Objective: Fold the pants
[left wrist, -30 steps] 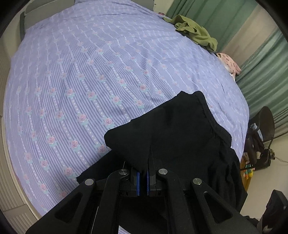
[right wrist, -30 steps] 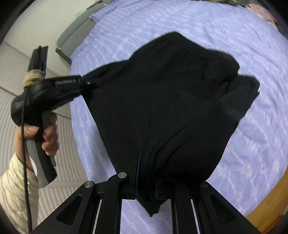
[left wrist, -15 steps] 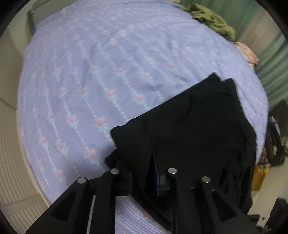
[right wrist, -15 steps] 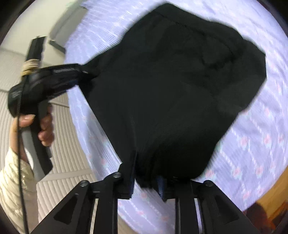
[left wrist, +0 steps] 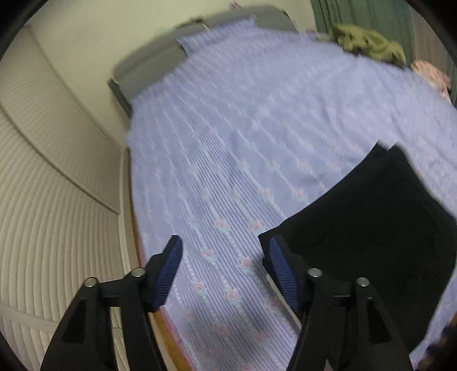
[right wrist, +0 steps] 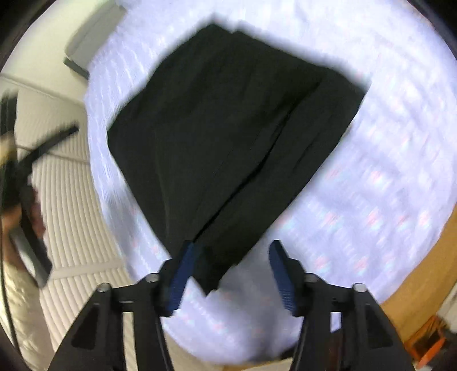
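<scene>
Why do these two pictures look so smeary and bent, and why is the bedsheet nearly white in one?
Left wrist view: motion blur smears the sheet and the far clothes; the fisheye lens bends the wall. Right wrist view: blur is stronger, the sheet is overexposed almost to white, and the black pants show fuzzy edges with little fold detail.

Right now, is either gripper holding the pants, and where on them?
Neither. The left gripper and right gripper are both open, and the black pants lie on the bed.

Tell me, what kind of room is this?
Most likely a bedroom: a bed with a lilac rose-print striped sheet, a grey padded headboard, and green curtains behind a crumpled olive-green garment.
</scene>
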Demonstrator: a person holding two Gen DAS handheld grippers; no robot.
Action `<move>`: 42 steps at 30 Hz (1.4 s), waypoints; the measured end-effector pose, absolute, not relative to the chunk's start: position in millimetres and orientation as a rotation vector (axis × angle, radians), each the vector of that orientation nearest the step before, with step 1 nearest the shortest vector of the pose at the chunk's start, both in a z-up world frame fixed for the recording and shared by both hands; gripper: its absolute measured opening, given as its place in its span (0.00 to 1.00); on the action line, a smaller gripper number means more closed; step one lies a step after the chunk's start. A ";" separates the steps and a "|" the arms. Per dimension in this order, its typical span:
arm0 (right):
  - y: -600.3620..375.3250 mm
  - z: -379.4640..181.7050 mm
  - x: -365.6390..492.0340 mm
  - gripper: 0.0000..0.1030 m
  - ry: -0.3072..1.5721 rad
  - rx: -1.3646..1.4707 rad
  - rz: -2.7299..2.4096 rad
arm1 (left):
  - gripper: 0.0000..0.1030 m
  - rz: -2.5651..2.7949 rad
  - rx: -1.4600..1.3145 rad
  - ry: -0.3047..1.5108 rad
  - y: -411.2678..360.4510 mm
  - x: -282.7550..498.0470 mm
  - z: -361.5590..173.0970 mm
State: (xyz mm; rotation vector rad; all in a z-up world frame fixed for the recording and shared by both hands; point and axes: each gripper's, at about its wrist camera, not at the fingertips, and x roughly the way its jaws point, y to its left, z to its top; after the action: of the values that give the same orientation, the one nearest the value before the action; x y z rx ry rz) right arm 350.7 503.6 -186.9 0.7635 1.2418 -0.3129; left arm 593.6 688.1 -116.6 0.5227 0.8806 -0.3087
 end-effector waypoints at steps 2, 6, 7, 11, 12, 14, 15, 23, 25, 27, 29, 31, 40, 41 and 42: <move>473.6 -162.0 340.8 0.65 1.158 0.714 -0.330 | 0.68 -0.314 0.468 0.858 689.7 573.4 -96.3; 426.9 -115.8 323.9 0.77 1.016 0.583 -0.312 | 0.78 -0.337 0.408 0.822 676.5 511.8 -62.9; 417.4 -105.9 317.9 0.79 0.982 0.543 -0.300 | 0.80 -0.347 0.401 0.814 668.3 496.7 -57.4; 377.7 -66.4 289.9 0.82 0.889 0.386 -0.241 | 0.83 -0.345 0.398 0.787 632.0 432.5 -38.7; 367.0 -58.0 280.6 0.82 0.870 0.353 -0.220 | 0.84 -0.331 0.399 0.777 618.3 413.9 -33.9; 355.2 -49.8 265.3 0.82 0.848 0.300 -0.185 | 0.86 -0.305 0.370 0.772 594.7 382.8 -26.1; 348.5 -46.1 258.0 0.83 0.841 0.280 -0.166 | 0.86 -0.299 0.354 0.775 587.4 372.2 -24.2; 268.5 -7.6 191.3 0.84 0.772 0.181 -0.046 | 0.96 -0.210 0.197 0.739 491.8 244.6 11.1; 246.1 2.1 167.2 0.86 0.757 0.155 -0.022 | 0.98 -0.174 0.189 0.704 470.0 213.9 20.2; 233.3 7.4 149.2 0.87 0.745 0.131 0.000 | 1.00 -0.150 0.186 0.678 452.4 188.2 25.5; 217.2 12.5 129.0 0.87 0.735 0.097 0.011 | 1.00 -0.133 0.182 0.655 431.0 159.0 31.2; 201.4 16.5 108.9 0.87 0.725 0.085 0.021 | 1.00 -0.124 0.184 0.635 413.4 134.7 36.5; 154.2 33.6 28.8 0.87 0.675 0.105 0.006 | 1.00 -0.132 0.179 0.603 361.3 53.7 55.3; 151.0 34.6 23.3 0.87 0.673 0.107 0.002 | 1.00 -0.138 0.170 0.605 357.8 46.2 57.8; 147.5 35.2 18.1 0.87 0.671 0.110 -0.002 | 1.00 -0.142 0.167 0.605 356.0 42.5 59.3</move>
State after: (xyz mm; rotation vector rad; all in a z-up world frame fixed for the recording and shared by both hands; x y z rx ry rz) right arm 18.1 147.5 35.2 0.1104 0.6711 -0.0024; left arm 42.5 356.0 59.3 0.1666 0.6048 -0.1418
